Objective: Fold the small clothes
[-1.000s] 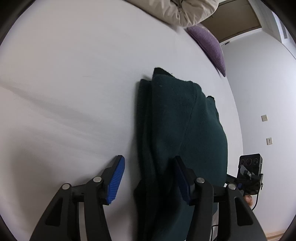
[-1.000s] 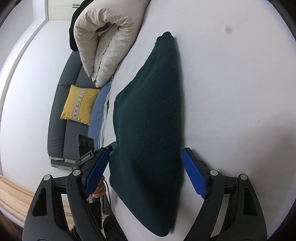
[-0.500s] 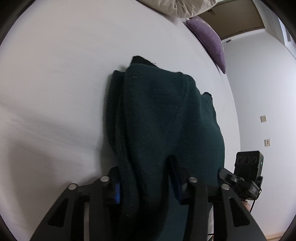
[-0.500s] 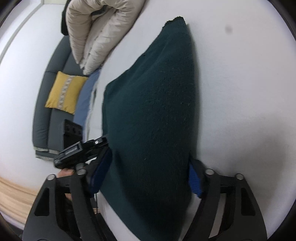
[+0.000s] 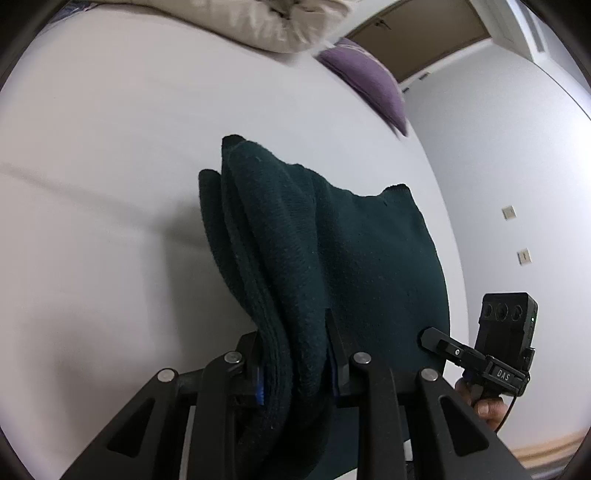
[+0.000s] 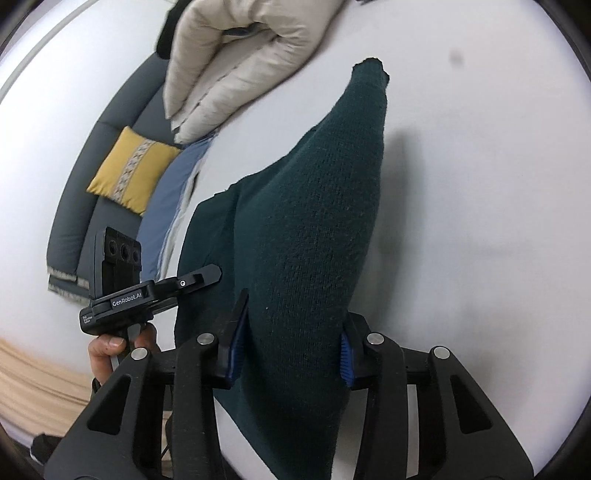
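**A:** Left wrist view first. The left gripper (image 5: 295, 365) has a thick bunched fold of the dark green knitted garment (image 5: 332, 251) between its blue-padded fingers (image 5: 259, 384), jaws narrow and closing, the pads already biting into the knit.

**B:** And the cloth runs forward from the claw, its far corners ahead of the fingertips, over the white bed sheet (image 5: 110, 184)?

**A:** Yes. Far ahead sit a cream quilted duvet (image 5: 280, 22) and a purple cushion (image 5: 369, 85). Off to the claw's right, the black right gripper (image 5: 439, 341) shows with a camera block on it and a hand (image 5: 484, 402) beneath.

**B:** Over to the right wrist view.

**A:** Same story: the right gripper (image 6: 291, 354) is narrow and closing, the green garment (image 6: 317, 236) pinched between its blue pads (image 6: 345, 356). The knit stretches ahead to a pointed corner.

**B:** What's to the claw's left?

**A:** The left gripper (image 6: 201, 277) marked "GenRobot.AI", held by a hand (image 6: 110, 347). Beyond that, a grey sofa (image 6: 92, 177) with a yellow patterned cushion (image 6: 133, 170), and the cream duvet (image 6: 236, 62) ahead-left on the white sheet (image 6: 480, 184).
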